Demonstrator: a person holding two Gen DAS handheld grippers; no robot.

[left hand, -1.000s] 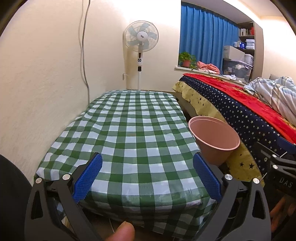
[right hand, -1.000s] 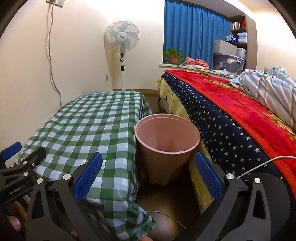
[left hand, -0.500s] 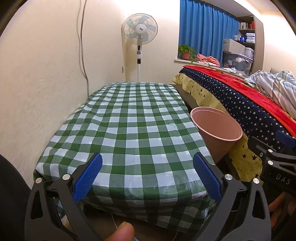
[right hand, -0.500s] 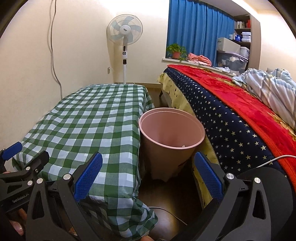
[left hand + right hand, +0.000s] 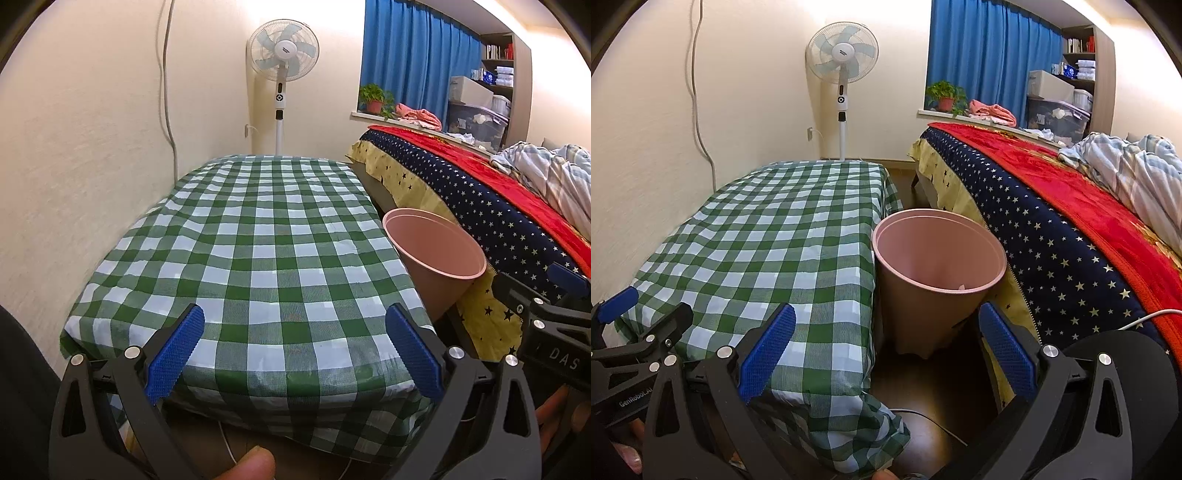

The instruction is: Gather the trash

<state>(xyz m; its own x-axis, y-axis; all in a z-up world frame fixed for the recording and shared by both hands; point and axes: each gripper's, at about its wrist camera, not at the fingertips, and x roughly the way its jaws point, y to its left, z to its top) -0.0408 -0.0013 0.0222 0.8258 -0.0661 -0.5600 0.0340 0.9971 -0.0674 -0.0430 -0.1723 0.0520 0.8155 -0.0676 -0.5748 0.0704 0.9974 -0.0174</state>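
A pink waste bin point(image 5: 436, 254) point(image 5: 938, 273) stands on the floor between the table and the bed. A small white scrap point(image 5: 961, 287) shows inside near its front rim. My left gripper point(image 5: 295, 350) is open, held over the near edge of the green checked tablecloth point(image 5: 266, 251), nothing between its blue pads point(image 5: 173, 354). My right gripper point(image 5: 886, 354) is open too, in front of the bin and a little lower than its rim, empty. No trash shows on the tablecloth point(image 5: 775, 236).
A bed with a starred navy and red blanket point(image 5: 1071, 221) runs along the right. A standing fan point(image 5: 282, 62) and a cable point(image 5: 166, 92) are by the wall at the back. A white cord point(image 5: 1145, 317) lies at right. Dark floor point(image 5: 923, 398) lies before the bin.
Both grippers have drawn back and risen slightly, so more of the table and bin shows. Both stay open and empty.
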